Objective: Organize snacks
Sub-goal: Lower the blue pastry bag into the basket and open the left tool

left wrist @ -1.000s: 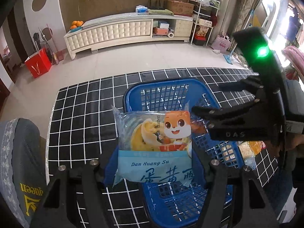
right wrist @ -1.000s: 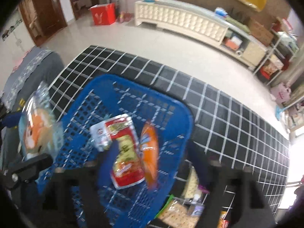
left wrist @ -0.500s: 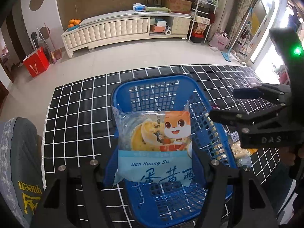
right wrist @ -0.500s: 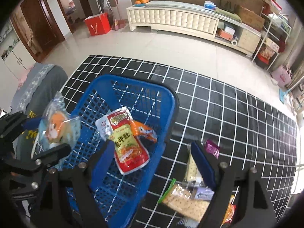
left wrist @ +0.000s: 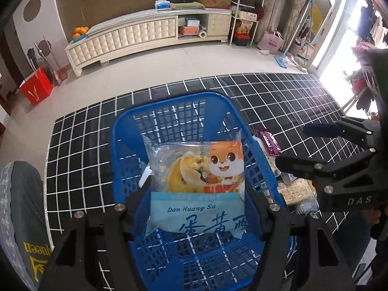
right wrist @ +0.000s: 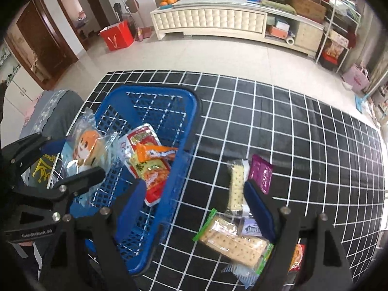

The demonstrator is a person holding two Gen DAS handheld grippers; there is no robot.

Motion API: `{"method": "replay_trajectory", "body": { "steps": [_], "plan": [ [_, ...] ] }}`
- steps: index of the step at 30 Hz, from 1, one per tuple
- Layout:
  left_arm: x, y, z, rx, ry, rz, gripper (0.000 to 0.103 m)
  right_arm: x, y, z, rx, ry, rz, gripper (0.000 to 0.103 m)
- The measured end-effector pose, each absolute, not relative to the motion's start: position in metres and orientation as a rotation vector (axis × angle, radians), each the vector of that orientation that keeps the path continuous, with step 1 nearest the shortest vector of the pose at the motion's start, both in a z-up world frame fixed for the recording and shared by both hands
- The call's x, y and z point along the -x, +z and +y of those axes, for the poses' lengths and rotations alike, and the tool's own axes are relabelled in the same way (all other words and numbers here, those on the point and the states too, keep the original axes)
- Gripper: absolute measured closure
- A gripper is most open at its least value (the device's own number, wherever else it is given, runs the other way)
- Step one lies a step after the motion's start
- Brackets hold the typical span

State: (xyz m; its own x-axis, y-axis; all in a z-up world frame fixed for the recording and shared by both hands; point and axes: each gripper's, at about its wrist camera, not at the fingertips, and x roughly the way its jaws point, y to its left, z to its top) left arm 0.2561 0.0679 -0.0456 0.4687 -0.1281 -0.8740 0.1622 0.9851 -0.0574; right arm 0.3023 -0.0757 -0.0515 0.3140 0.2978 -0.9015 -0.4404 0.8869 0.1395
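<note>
My left gripper (left wrist: pixel 196 208) is shut on a clear and blue pastry packet (left wrist: pixel 198 177) with an orange cartoon fox, held over the blue plastic basket (left wrist: pixel 169 106). The packet also shows in the right wrist view (right wrist: pixel 84 150), above the basket's near left side. In the basket (right wrist: pixel 191 104) lie a red snack pouch (right wrist: pixel 145 160) and an orange sachet (right wrist: pixel 155 151). My right gripper (right wrist: pixel 196 206) is open and empty, above the black grid mat to the right of the basket. Below it lie a cracker pack (right wrist: pixel 232 240), a pale wafer pack (right wrist: pixel 236 186) and a purple packet (right wrist: pixel 260 172).
The black mat with white grid lines (right wrist: pixel 303 145) covers the surface. A grey cushion (left wrist: pixel 21 218) sits left of the basket. More loose snacks (left wrist: pixel 293 194) lie right of the basket. A white cabinet (left wrist: pixel 135 36) and a red box (left wrist: pixel 36 89) stand far back.
My right gripper has drawn back to the right, from over the basket to above the loose snacks on the mat. The left gripper still holds the pastry packet over the basket.
</note>
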Motion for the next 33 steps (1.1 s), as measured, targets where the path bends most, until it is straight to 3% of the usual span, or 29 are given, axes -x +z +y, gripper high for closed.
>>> {"method": "replay_trajectory", "body": {
  "steps": [12, 17, 33],
  "plan": [
    [-0.302, -0.081, 0.062, -0.028, -0.2, 1.154, 0.037, -0.317, -0.076, -0.086, 0.088, 0.506, 1.216, 0.017],
    [-0.316, -0.085, 0.064, -0.041, -0.197, 1.148, 0.022, -0.319, -0.073, -0.093, 0.069, 0.499, 1.194, 0.017],
    [-0.257, -0.043, 0.061, -0.022, -0.209, 1.071, 0.021, -0.297, -0.044, -0.103, 0.045, 0.495, 1.174, 0.017]
  ]
}}
